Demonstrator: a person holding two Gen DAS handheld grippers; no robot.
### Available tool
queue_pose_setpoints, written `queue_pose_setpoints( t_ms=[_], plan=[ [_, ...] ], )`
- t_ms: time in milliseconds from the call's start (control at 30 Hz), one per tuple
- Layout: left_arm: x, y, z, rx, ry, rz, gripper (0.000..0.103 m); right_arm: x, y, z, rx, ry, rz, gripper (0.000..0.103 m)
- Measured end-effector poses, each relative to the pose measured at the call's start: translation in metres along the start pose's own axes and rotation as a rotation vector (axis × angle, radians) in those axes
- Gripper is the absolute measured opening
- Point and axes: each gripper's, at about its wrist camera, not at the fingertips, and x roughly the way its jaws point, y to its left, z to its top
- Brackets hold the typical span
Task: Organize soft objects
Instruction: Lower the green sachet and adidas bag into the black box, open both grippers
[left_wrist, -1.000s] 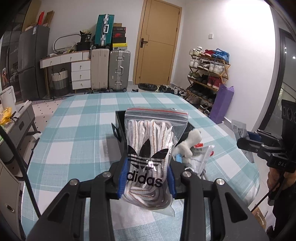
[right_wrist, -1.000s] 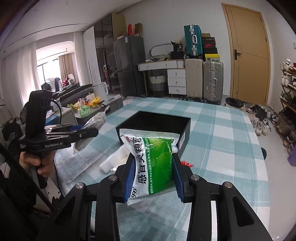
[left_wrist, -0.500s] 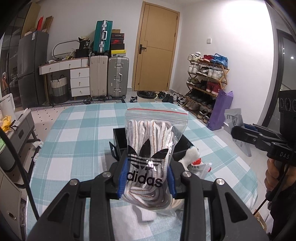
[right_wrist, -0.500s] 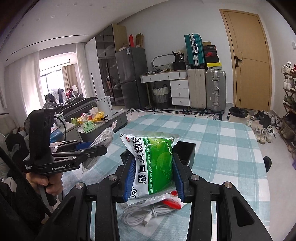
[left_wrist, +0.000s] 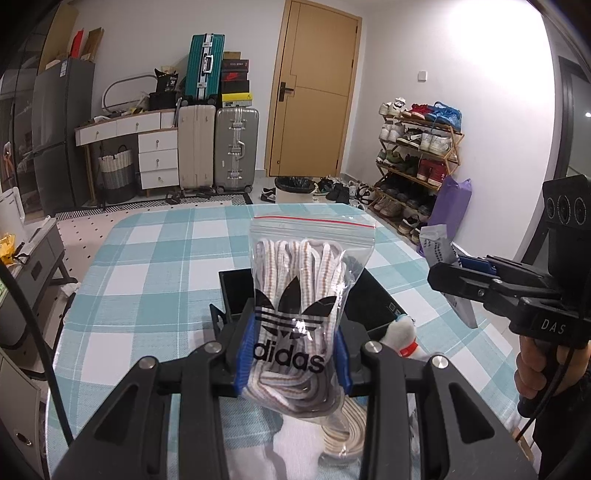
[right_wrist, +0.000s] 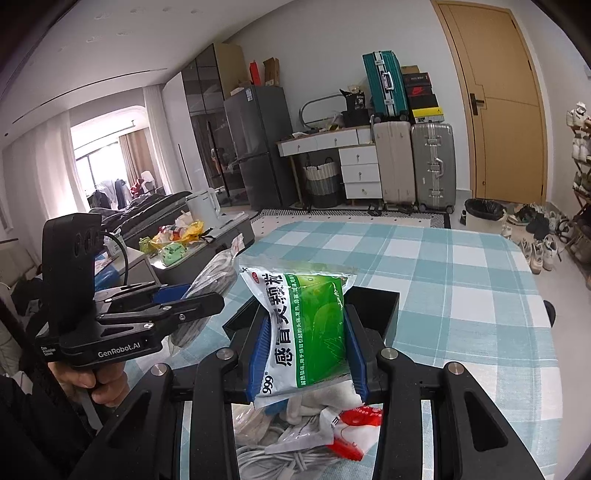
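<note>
Zip bag of shoelaces (left_wrist: 301, 291) clamped upright in the left claw (left_wrist: 293, 354), raised above the checked tabletop (left_wrist: 147, 266); green sachet of cold granules (right_wrist: 308, 328) pinched likewise between the blue pads (right_wrist: 258, 362) of the right claw (right_wrist: 306, 363); black open box (right_wrist: 384, 314) on the tabletop just beyond both; white plush toy (left_wrist: 402, 336), coiled white cable (right_wrist: 280, 458) and red-and-white packet (right_wrist: 351, 428) heaped beneath, near the box.

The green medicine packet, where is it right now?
In the right wrist view, the green medicine packet is clamped between the right gripper fingers, above the black box on the checked table.
</note>
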Motion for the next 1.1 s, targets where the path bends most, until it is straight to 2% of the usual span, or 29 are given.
queue_pose_setpoints(
  t_ms=[600, 1100],
  plan=[
    [0.053, -0.001, 0.009, -0.004, 0.06, 0.012, 0.034, 0.062, -0.025, 0.003, 0.023, 0.085, 0.0, 0.038],
    [0.078, -0.001, 0.007, -0.003, 0.085, 0.015, 0.035, 0.093, -0.038, -0.003, 0.031, 0.134, -0.022, 0.038]
  ],
)
